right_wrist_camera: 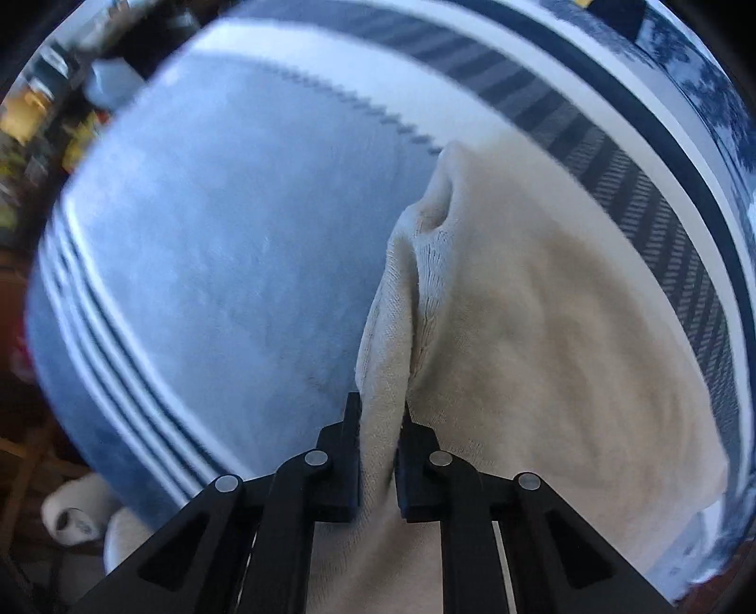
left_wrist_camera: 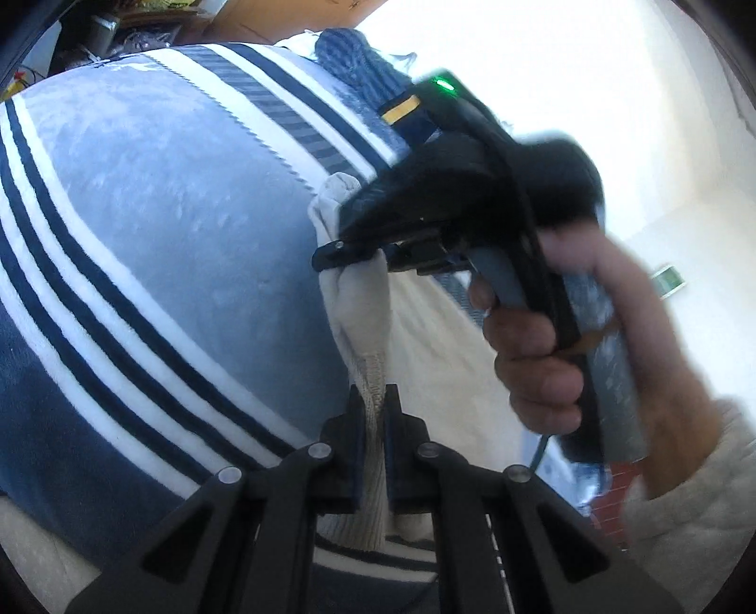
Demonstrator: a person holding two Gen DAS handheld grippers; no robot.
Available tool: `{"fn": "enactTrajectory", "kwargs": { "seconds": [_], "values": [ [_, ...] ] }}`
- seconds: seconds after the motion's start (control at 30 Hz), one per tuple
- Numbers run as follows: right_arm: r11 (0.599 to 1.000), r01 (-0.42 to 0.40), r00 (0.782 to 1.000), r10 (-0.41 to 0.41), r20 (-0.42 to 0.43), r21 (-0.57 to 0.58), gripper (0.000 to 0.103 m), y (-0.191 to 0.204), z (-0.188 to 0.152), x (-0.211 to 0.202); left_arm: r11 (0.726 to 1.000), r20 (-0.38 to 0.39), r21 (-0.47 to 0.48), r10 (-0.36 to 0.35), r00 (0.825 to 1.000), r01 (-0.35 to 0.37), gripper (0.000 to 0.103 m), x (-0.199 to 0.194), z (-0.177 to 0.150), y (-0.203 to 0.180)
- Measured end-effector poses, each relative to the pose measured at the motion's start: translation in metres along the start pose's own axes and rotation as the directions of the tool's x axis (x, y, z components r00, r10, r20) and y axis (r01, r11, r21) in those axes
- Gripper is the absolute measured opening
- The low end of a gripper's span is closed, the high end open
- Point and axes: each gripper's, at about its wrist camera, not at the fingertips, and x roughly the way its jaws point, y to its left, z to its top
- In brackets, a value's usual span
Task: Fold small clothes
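Note:
A cream knitted small garment (left_wrist_camera: 361,307) hangs stretched above a blue towel with white and navy stripes (left_wrist_camera: 156,198). My left gripper (left_wrist_camera: 374,401) is shut on the garment's ribbed end. My right gripper (left_wrist_camera: 349,248), held in a hand, shows in the left wrist view and is shut on the garment's other end. In the right wrist view the right gripper (right_wrist_camera: 380,415) pinches a fold of the cream garment (right_wrist_camera: 519,330), which spreads to the right over the striped towel (right_wrist_camera: 212,245).
A darker blue knit cloth (left_wrist_camera: 352,56) lies at the towel's far edge. Clutter and a cardboard box (left_wrist_camera: 264,19) stand at the back left. A white rolled item (right_wrist_camera: 71,517) lies low at the left. A bright white floor (left_wrist_camera: 590,94) lies to the right.

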Motion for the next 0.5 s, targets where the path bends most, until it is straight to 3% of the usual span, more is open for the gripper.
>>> {"fn": "enactTrajectory", "kwargs": {
  "seconds": [0.13, 0.27, 0.5],
  "values": [
    [0.991, -0.132, 0.983, 0.130, 0.130, 0.008, 0.011, -0.030, -0.024, -0.048, 0.999, 0.015, 0.042, -0.017, 1.000, 0.017, 0.006, -0.015, -0.004, -0.035],
    [0.966, -0.255, 0.941, 0.238, 0.240, 0.040, 0.011, -0.065, -0.050, -0.094, 0.986, 0.038, 0.167, -0.003, 0.999, -0.003, 0.006, -0.030, -0.015, -0.083],
    [0.922, -0.383, 0.845, 0.326, 0.423, 0.056, 0.011, -0.137, -0.109, -0.169, 0.944, 0.023, 0.327, 0.024, 0.999, -0.030, 0.006, -0.016, -0.030, -0.173]
  ]
}}
